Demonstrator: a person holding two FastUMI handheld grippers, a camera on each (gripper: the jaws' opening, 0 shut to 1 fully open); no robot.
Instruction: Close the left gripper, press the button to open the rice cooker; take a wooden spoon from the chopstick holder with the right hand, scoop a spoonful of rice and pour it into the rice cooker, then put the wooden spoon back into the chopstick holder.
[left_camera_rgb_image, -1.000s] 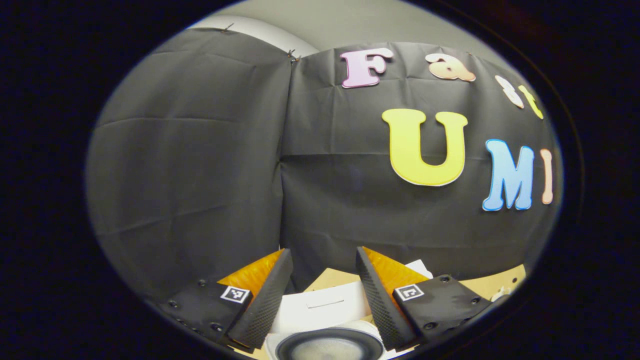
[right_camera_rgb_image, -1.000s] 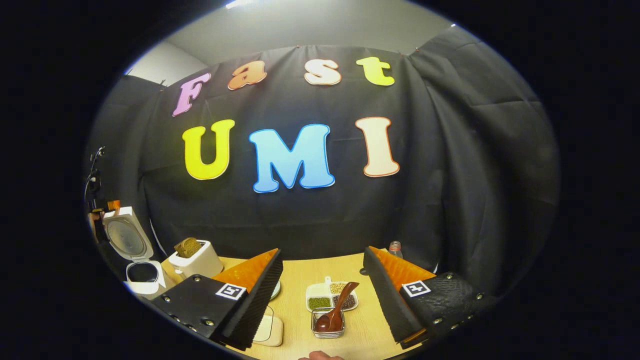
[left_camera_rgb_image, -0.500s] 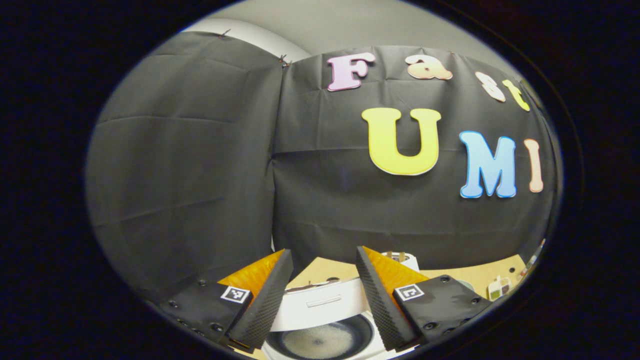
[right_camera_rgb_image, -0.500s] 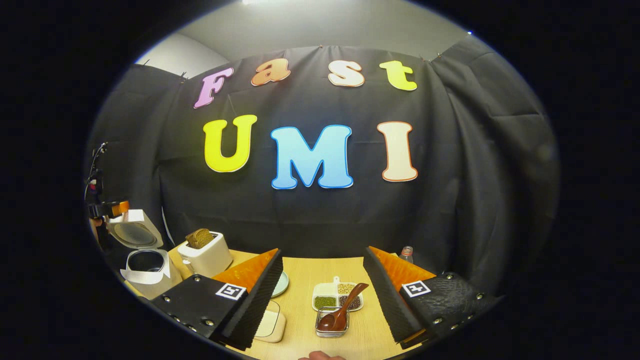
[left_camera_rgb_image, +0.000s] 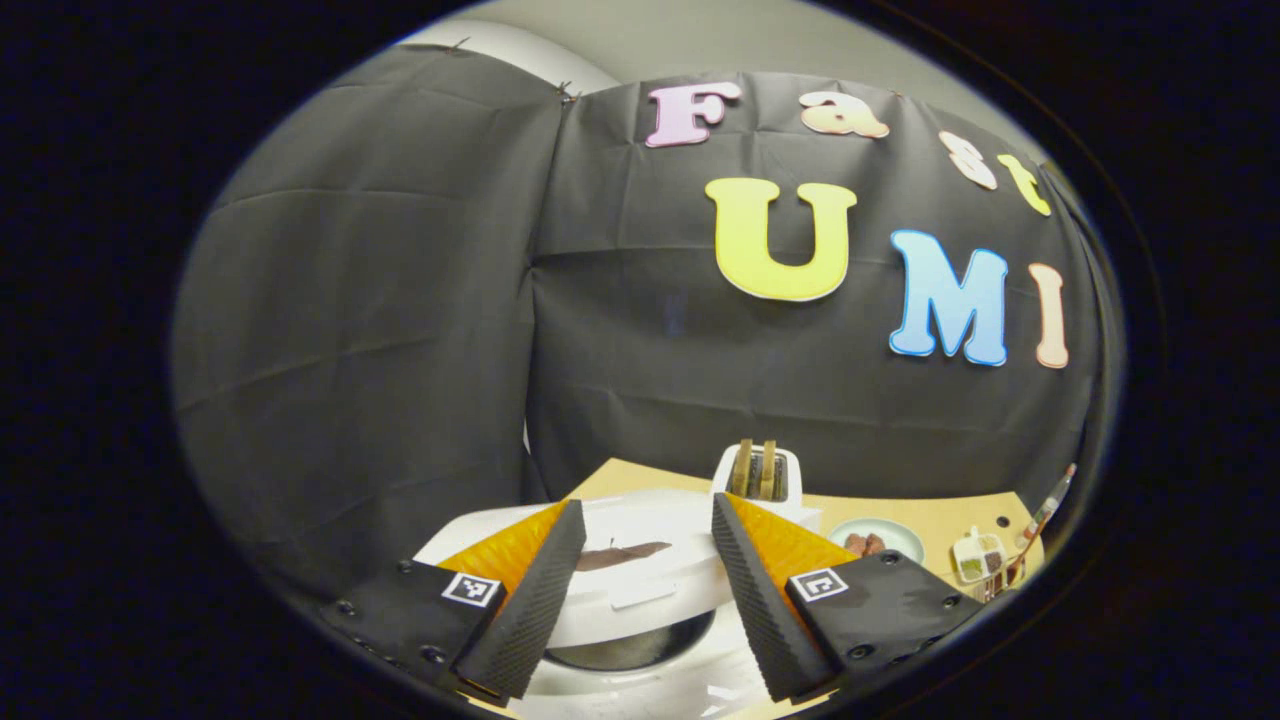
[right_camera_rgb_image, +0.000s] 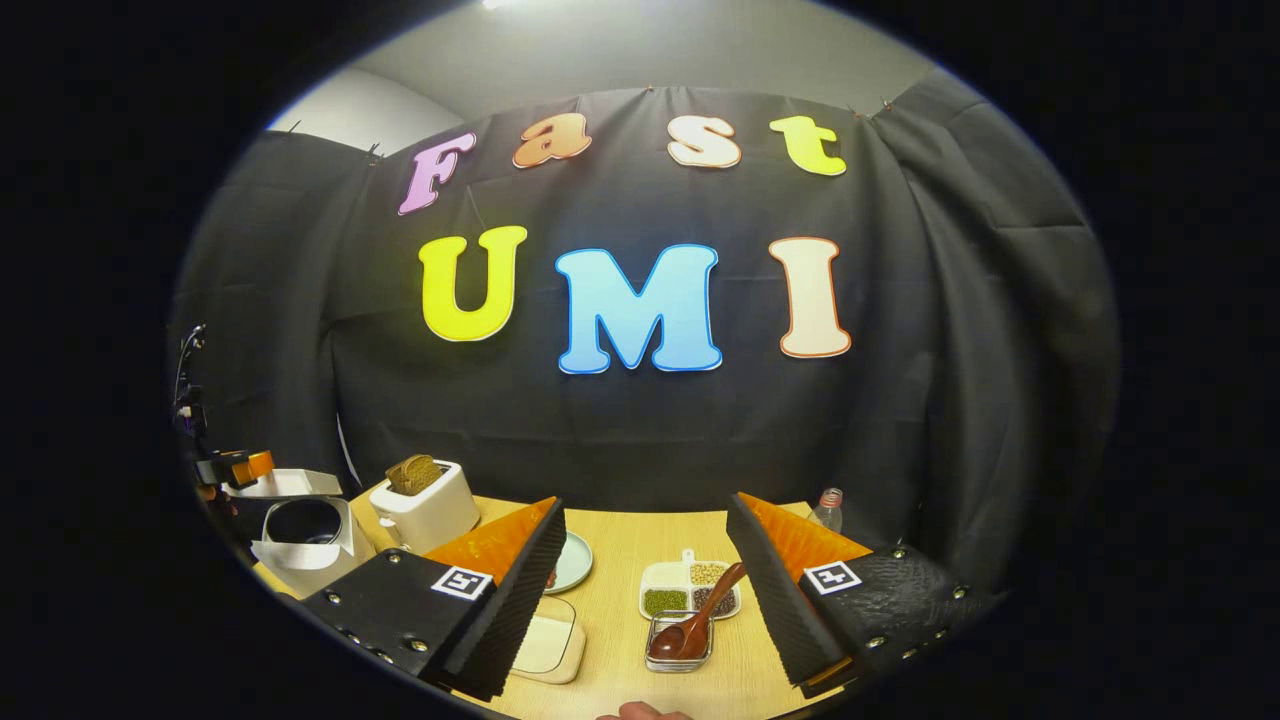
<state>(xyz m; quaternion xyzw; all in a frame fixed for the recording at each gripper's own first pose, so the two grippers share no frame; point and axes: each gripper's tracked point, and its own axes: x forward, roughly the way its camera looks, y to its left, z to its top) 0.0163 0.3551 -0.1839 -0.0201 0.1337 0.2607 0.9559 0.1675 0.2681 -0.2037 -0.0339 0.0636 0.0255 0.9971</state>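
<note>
Wooden spoon (right_camera_rgb_image: 693, 625) sits in the small clear holder (right_camera_rgb_image: 680, 645) on the surface (right_camera_rgb_image: 620, 560), just ahead of the right claw (right_camera_rgb_image: 645, 500). That claw's jaws stand wide apart with nothing between them. The spoon's bowl is down in the holder. Its handle leans up and to the right in the right gripper view, over the divided dish (right_camera_rgb_image: 690, 592) of grains, so the long axis runs on a slant from lower left to upper right, with the handle end free. The rice cooker (right_camera_rgb_image: 300, 555) stands well apart at the far left, its dark pot mouth uncovered and its lid (left_camera_rgb_image: 650, 575) raised off it. The left claw (left_camera_rgb_image: 645, 505) hovers over that lid, open and gripping nothing. The button press looks done, so the step in hand reads as fetching the spoon, though I cannot tell whether rice has already gone into the pot. Taking the spoon calls for lowering the right claw, lining its jaws across the slanted handle near the upper end, and closing before lifting along the handle's lean so the holder does not tip.
</note>
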